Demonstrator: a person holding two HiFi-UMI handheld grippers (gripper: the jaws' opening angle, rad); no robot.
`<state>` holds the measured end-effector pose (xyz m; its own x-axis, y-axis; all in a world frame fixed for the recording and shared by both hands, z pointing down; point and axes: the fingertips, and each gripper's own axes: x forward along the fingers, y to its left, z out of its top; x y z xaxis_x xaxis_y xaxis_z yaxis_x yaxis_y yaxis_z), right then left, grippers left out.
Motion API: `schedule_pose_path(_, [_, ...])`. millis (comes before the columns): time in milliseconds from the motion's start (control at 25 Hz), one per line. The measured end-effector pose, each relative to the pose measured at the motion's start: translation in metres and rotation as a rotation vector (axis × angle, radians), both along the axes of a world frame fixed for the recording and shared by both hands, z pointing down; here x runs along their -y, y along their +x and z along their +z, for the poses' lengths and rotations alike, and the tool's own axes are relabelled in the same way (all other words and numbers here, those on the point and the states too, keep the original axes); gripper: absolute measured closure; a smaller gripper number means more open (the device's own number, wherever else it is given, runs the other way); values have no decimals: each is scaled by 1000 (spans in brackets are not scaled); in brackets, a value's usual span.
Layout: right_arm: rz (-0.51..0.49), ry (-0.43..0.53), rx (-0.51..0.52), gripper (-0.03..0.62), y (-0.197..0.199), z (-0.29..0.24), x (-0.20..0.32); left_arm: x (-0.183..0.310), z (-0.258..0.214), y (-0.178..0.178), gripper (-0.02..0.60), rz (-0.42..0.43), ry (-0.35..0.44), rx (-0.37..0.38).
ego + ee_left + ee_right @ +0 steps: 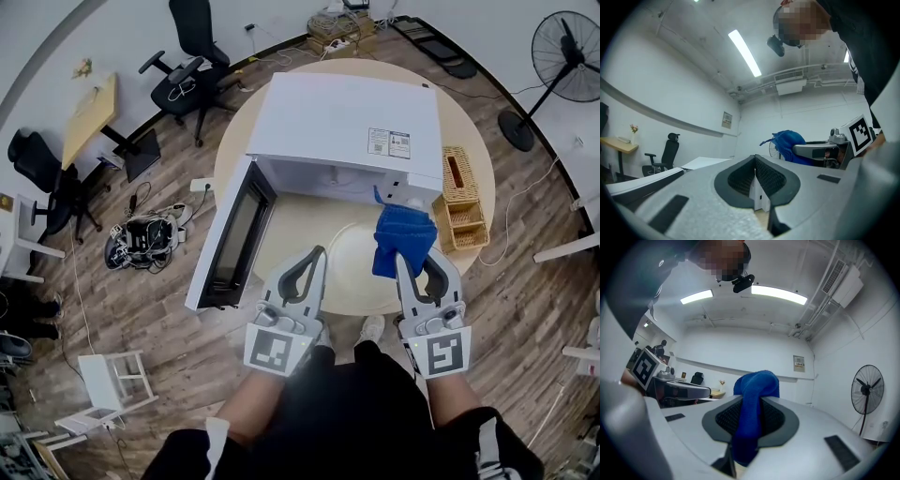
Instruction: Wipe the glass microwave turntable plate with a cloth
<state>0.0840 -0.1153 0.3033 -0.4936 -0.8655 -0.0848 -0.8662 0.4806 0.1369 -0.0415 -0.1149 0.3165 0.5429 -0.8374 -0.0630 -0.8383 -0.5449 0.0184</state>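
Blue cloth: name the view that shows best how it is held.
The right gripper view: the blue cloth sits clamped between the right tongs and drapes over them. The head view shows it bunched at the tips of those tongs, near the microwave, but not the clamp itself. The left gripper view shows only a blue bundle off to one side.

Nothing is legible: two stickers (388, 142) on the microwave (337, 117) are too small to read (likewise a wall notice (726, 120)). Cubes on the left tongs (316, 253) and right tongs (418, 259) show only square patterns.
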Motion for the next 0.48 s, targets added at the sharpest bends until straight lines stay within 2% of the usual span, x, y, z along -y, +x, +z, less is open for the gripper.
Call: schedule_pose_path(480, [2,50,5,516,7,-20,-1,4,-12,8,575,4,25,1])
